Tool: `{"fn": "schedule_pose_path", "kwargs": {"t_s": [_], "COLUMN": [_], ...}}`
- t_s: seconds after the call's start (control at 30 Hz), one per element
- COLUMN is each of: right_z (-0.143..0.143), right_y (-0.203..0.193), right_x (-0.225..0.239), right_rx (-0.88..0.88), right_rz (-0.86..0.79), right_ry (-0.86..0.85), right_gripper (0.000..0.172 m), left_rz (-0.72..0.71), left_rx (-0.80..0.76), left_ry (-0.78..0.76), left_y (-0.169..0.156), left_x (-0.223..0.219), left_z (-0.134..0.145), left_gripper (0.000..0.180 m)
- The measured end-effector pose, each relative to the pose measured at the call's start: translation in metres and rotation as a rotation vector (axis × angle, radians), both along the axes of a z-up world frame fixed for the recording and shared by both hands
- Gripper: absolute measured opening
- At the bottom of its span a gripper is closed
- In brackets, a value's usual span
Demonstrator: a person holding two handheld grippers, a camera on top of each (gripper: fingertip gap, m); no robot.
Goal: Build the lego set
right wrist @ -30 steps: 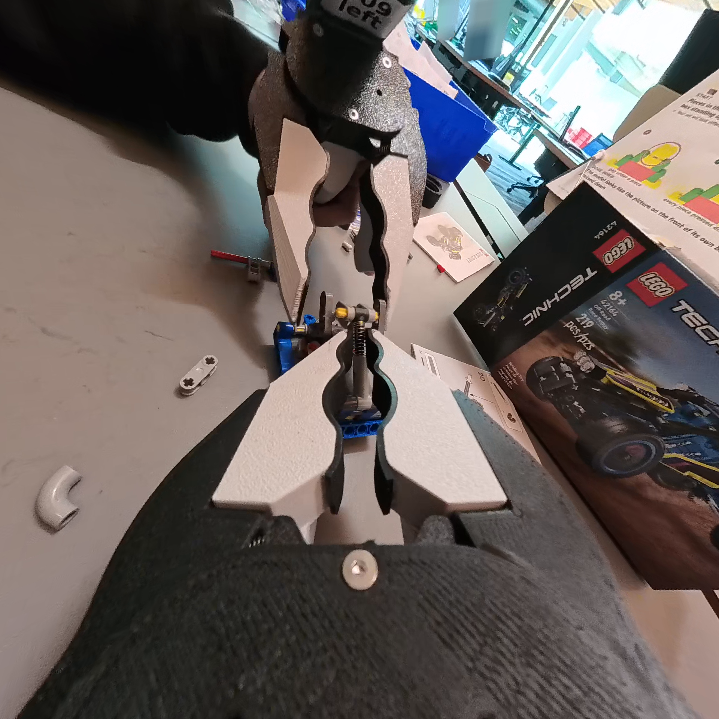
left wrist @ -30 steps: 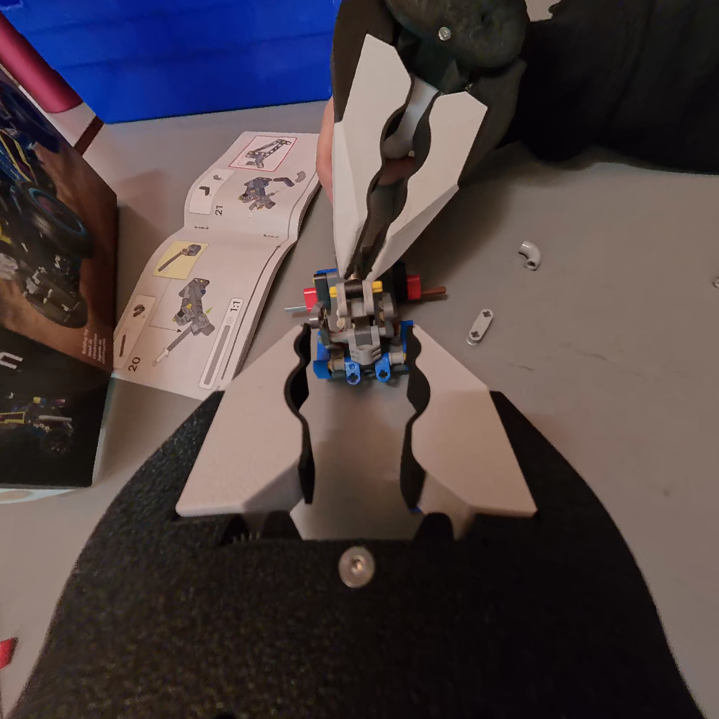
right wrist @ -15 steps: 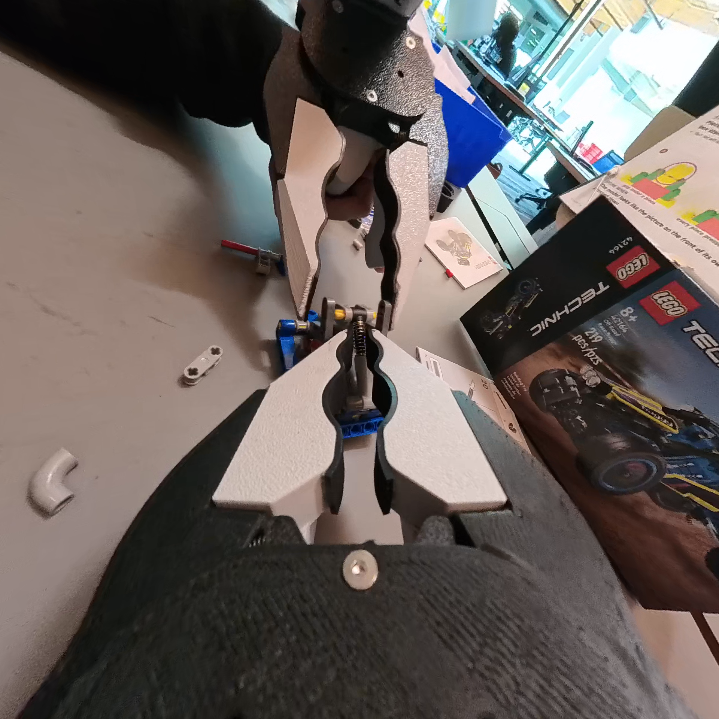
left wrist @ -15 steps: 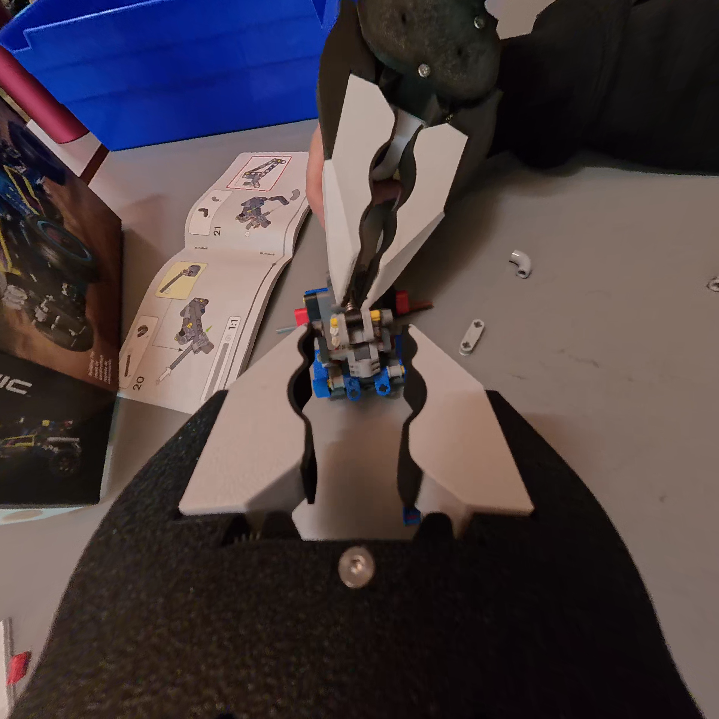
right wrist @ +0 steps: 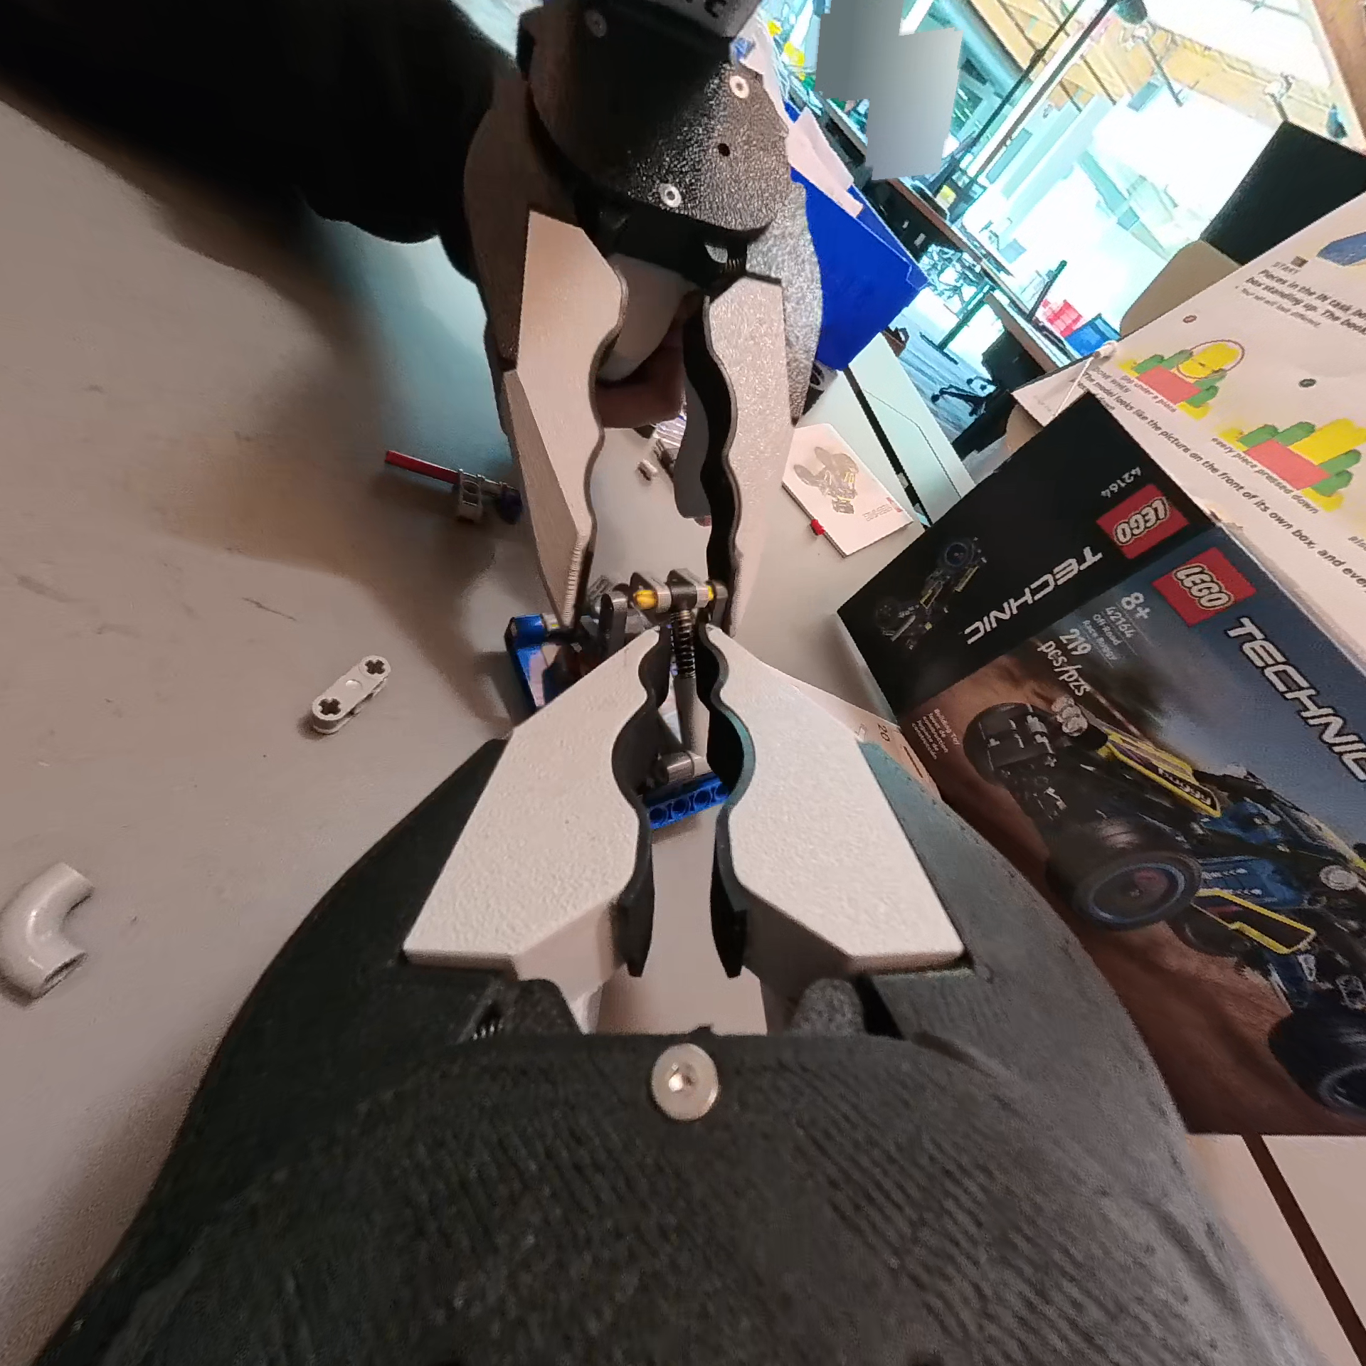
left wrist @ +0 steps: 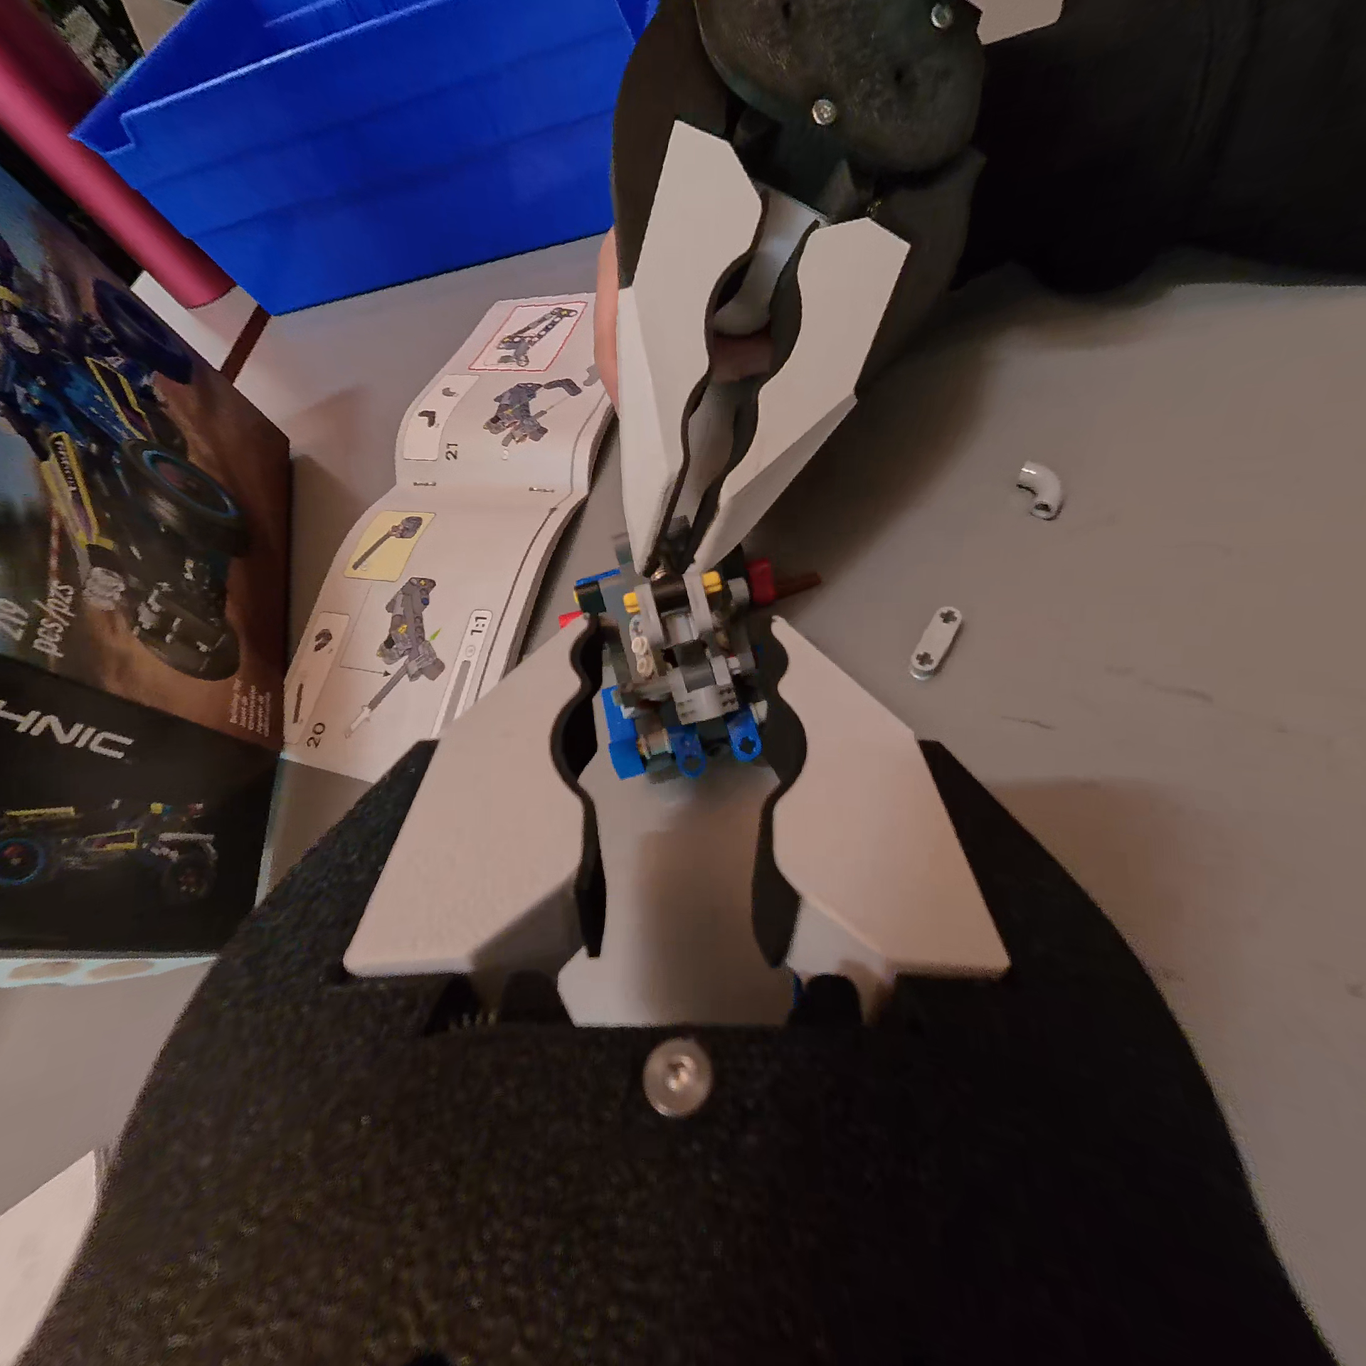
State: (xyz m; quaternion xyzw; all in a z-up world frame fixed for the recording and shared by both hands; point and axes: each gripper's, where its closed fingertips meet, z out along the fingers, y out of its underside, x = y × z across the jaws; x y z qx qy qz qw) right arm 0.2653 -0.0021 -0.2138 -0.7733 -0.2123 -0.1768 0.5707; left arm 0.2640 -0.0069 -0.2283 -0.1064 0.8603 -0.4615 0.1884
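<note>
A small brick model (left wrist: 680, 665) of grey, black and blue parts with yellow pins sits on the grey table (left wrist: 1109, 813). My left gripper (left wrist: 680, 632) is open, one finger on each side of the model with a thin gap at either side. My right gripper (right wrist: 678, 641) comes down on the model from the far side. It is shut on the model's spring strut (right wrist: 685, 650), pinching the coil just below the yellow-pinned crossbar. The right gripper also shows in the left wrist view (left wrist: 671, 565), and the left gripper in the right wrist view (right wrist: 650, 595).
An open instruction booklet (left wrist: 443, 554) lies left of the model, and a toy-car box (left wrist: 133, 554) stands beyond it. A blue bin (left wrist: 369, 148) is at the back. A white elbow piece (left wrist: 1041, 489), a flat grey link (left wrist: 935, 641) and a red axle with a connector (right wrist: 451, 477) lie loose. My left and right fingertips are right by each other. Between my left fingertips and the flat grey link (left wrist: 935, 641) there is roughly 6 centimeters. Seen from the right wrist view (right wrist: 357, 682) as well.
My left fingers have drawn closer together around the model. The model now sits a little deeper between them and is slightly turned. My right gripper has stayed shut on the spring strut.
</note>
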Motion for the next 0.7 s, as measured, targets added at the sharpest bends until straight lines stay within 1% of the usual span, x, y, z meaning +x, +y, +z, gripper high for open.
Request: {"fn": "schedule_pose_path", "kwargs": {"t_s": [0.1,0.23,0.3,0.47,0.57,0.7], "right_z": [-0.001,0.000,0.000,-0.001,-0.004,-0.004], "right_y": [0.000,0.001,0.001,0.001,0.002,0.002], "right_x": [0.002,0.004,0.006,0.007,0.007,0.008], "right_rx": [0.002,0.008,0.011,0.006,-0.013,-0.013], "right_rz": [-0.011,-0.028,-0.043,-0.052,-0.054,-0.061], "right_ry": [-0.004,-0.014,-0.023,-0.035,-0.060,-0.076], "right_gripper": [0.003,0.003,0.003,0.003,0.003,0.003], "left_rz": [0.016,0.065,0.095,0.159,0.163,0.169], "left_rx": [-0.022,-0.074,-0.091,-0.088,-0.066,-0.048], "left_ry": [0.013,0.099,0.115,0.068,0.024,-0.021], "left_y": [-0.002,-0.004,-0.004,-0.002,-0.002,-0.001], "left_x": [0.001,0.001,0.002,0.010,0.011,0.013], "left_z": [0.000,0.002,0.003,0.002,0.001,0.001], "left_gripper": [0.042,0.047,0.048,0.039,0.035,0.035]}}
